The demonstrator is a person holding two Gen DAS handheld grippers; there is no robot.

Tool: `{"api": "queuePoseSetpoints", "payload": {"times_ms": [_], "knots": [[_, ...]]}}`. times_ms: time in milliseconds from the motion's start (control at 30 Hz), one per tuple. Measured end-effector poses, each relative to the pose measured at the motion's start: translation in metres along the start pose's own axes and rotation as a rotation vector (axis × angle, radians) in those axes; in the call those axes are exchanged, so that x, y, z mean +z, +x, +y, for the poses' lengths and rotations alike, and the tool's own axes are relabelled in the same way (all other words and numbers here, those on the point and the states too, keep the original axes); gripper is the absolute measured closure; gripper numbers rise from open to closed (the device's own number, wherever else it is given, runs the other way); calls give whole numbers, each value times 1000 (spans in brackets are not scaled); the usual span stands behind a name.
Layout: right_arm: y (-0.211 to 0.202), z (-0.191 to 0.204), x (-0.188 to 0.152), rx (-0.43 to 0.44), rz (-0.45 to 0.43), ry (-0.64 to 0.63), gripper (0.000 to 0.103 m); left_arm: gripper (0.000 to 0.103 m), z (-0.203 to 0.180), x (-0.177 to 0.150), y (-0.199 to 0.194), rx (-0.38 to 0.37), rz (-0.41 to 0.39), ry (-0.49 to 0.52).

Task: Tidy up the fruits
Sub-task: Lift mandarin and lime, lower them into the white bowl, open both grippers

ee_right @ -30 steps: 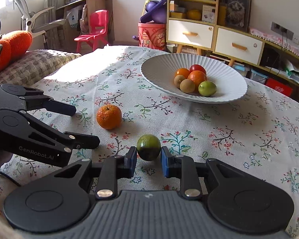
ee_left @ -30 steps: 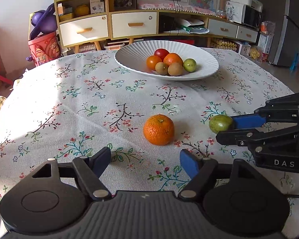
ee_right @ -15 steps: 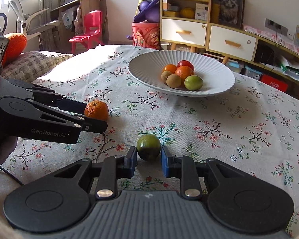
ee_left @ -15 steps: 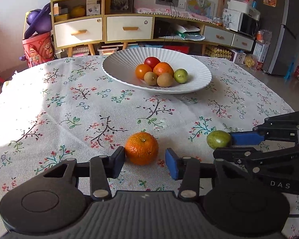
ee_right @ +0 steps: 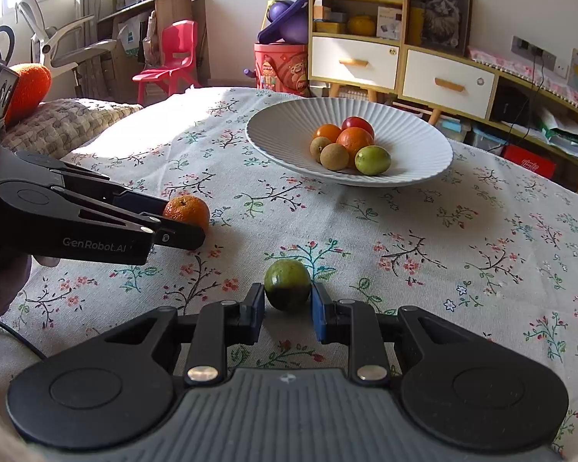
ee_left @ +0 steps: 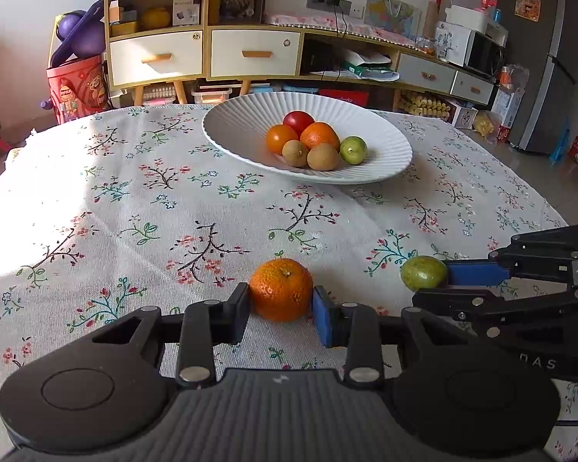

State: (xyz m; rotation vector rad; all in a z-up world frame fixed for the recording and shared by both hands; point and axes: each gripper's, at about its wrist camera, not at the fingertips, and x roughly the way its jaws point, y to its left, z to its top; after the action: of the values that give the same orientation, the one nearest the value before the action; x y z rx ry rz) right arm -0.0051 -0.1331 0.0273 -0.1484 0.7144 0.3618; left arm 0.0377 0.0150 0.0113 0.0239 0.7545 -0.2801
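Left hand-held gripper: jaws closing, pads touching the mandarin on the worktop.
Right hand-held gripper: clamped on the green fruit.
Bowl: at 12 o'clock, holding six fruits.

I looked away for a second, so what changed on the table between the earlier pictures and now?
The left claw came forward around the orange and is closing on it, pads now at its sides. Unchanged: the right claw stays clamped on the green fruit, and the bowl keeps its six fruits.
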Motion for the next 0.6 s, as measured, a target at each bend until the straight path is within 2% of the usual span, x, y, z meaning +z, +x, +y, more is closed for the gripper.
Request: {"api": "queuePoseSetpoints", "payload": {"times_ms": [600], "knots": [[-6, -16, 19, -34, -51, 48, 80, 84, 4, 23, -13, 4, -33, -63]]}}
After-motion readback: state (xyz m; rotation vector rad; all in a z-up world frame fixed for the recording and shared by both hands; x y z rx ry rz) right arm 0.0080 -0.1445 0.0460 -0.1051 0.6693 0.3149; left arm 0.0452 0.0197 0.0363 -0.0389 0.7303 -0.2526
